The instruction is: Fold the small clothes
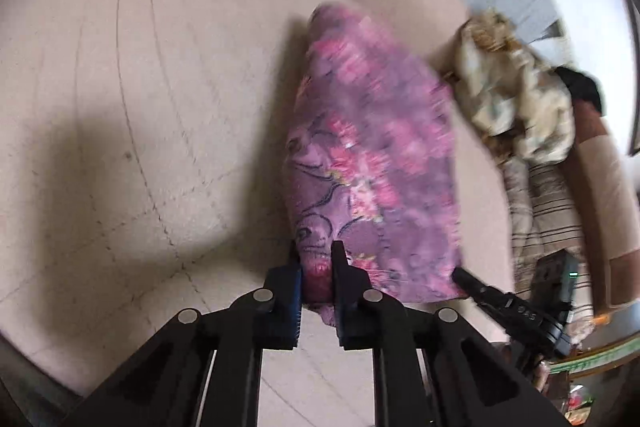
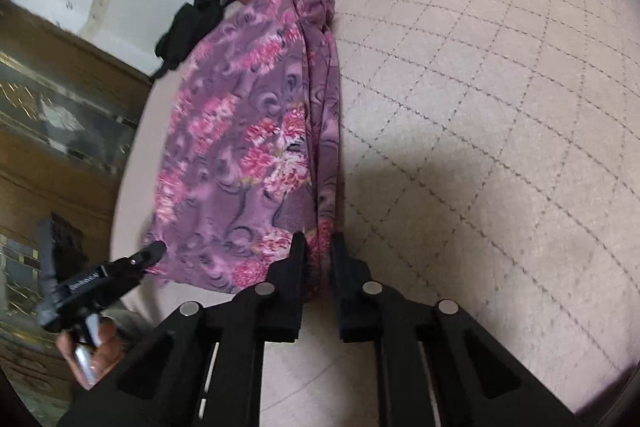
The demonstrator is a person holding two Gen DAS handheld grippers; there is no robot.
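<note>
A purple garment with pink flowers (image 1: 372, 155) hangs stretched over the beige quilted cushion (image 1: 120, 107). My left gripper (image 1: 316, 259) is shut on one near corner of it. My right gripper (image 2: 319, 251) is shut on the other near corner, where the cloth bunches into folds. The garment (image 2: 240, 147) hangs between the two. Each gripper shows in the other's view: the right gripper (image 1: 464, 277) at the cloth's lower right edge, the left gripper (image 2: 154, 253) at its lower left edge.
A pile of crumpled cream and striped clothes (image 1: 520, 115) lies on the sofa to the right in the left wrist view. A black garment (image 2: 192, 23) lies beyond the purple one in the right wrist view. The cushion's edge and brown wooden furniture (image 2: 60, 107) are at the left.
</note>
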